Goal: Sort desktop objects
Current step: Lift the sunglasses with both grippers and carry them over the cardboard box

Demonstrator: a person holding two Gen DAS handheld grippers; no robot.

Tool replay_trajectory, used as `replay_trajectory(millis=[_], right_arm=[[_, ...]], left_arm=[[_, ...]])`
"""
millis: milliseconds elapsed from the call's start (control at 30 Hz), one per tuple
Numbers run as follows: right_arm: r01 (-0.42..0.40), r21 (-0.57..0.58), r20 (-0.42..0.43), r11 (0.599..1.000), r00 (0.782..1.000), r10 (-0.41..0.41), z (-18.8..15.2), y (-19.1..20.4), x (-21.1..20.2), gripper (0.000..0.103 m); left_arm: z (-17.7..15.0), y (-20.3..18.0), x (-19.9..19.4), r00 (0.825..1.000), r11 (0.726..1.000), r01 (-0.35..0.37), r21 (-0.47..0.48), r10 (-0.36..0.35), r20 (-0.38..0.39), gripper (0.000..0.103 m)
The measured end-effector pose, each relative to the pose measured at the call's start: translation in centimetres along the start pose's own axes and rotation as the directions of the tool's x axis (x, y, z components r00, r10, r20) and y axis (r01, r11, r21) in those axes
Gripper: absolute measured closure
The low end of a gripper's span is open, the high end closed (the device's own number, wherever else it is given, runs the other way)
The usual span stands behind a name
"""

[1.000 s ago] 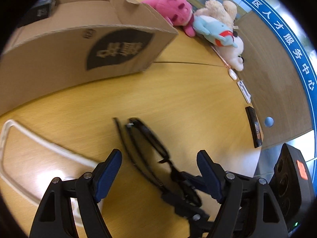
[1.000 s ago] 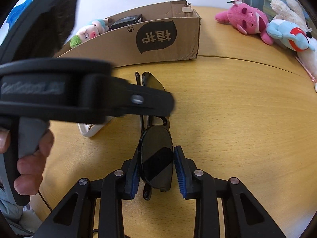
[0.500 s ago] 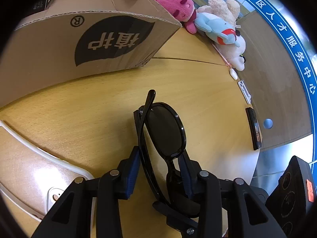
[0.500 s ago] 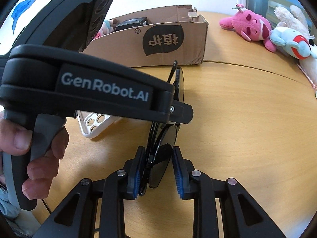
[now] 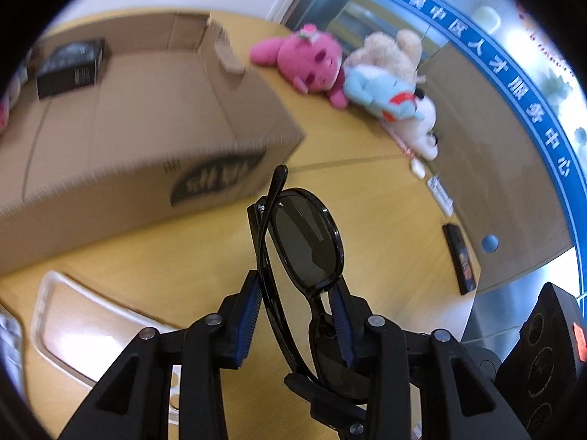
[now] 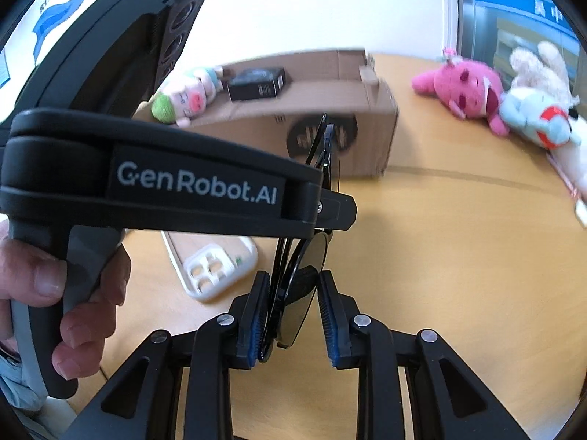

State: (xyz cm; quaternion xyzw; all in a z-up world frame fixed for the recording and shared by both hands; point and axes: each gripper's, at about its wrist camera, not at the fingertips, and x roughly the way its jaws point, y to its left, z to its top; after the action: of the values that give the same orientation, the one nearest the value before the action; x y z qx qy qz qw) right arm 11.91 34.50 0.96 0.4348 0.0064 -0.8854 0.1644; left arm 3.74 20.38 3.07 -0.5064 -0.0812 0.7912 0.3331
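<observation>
You had the black sunglasses (image 5: 308, 253) clamped in both your left gripper (image 5: 295, 315) and your right gripper (image 6: 293, 315), lifted clear above the counter (image 6: 440, 256).

My view is bright and evenly lit, daylight colouring the pale wall and the wooden table (image 5: 367, 198). A white glare patch sits on the tabletop inside the clear phone case (image 5: 73, 315), left of the sunglasses (image 5: 308, 242). The sunglasses and my blue pads (image 5: 249, 315) are sharp, and pale streaks reflect in the lens. Beyond the sunglasses the cardboard box (image 5: 146, 139) is smeared by motion blur, its printed logo unreadable. The plush toys (image 6: 473, 91) right of the box are soft. Fisheye bending curves the table edge, and black corners ring both frames.
</observation>
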Motion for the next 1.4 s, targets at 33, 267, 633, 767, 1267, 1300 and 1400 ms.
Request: replay_trajectory(millis=[33, 267, 633, 767, 1267, 1300, 1400], right_arm=[[0.001, -0.008, 0.014, 1.0, 1.0, -0.001, 0.7, 0.2, -0.2, 0.078], [-0.004, -0.062, 0.112, 0.998, 0.994, 0.011, 5.5, 1.7, -1.9, 0.078], [-0.023, -0.135, 0.22, 0.991, 0.974, 0.053, 16.4, 2.9, -2.3, 0.078], [-0.023, -0.147, 0.237, 0.989, 0.97, 0.058, 19.9, 2.9, -1.9, 0.078], [-0.085, -0.144, 0.14, 0.986, 0.985, 0.105, 30.7, -0.2, 8.2, 0.078], [-0.089, -0.139, 0.129, 0.986, 0.986, 0.107, 31.1, -0.5, 9.2, 0.078], [-0.098, -0.119, 0.084, 0.988, 0.99, 0.109, 32.2, -1.5, 12.4, 0.078]], left_arm=[[0.6, -0.1, -0.7, 1.0, 1.0, -0.004, 0.009, 0.004, 0.018, 0.067], [5.0, 0.0, -5.1, 0.993, 0.998, -0.032, 0.06, 0.025, 0.115, 0.067], [14.2, 1.6, -10.5, 0.974, 0.993, -0.049, 0.106, 0.024, 0.226, 0.067], [17.2, 2.4, -11.2, 0.967, 0.993, -0.052, 0.102, 0.024, 0.253, 0.067], [27.0, 10.8, -6.1, 0.98, 0.999, -0.05, 0.015, 0.046, 0.196, 0.067], [27.4, 11.4, -5.4, 0.981, 0.999, -0.05, 0.011, 0.047, 0.187, 0.067], [28.5, 13.2, -2.7, 0.986, 0.998, -0.055, -0.009, 0.056, 0.154, 0.067]])
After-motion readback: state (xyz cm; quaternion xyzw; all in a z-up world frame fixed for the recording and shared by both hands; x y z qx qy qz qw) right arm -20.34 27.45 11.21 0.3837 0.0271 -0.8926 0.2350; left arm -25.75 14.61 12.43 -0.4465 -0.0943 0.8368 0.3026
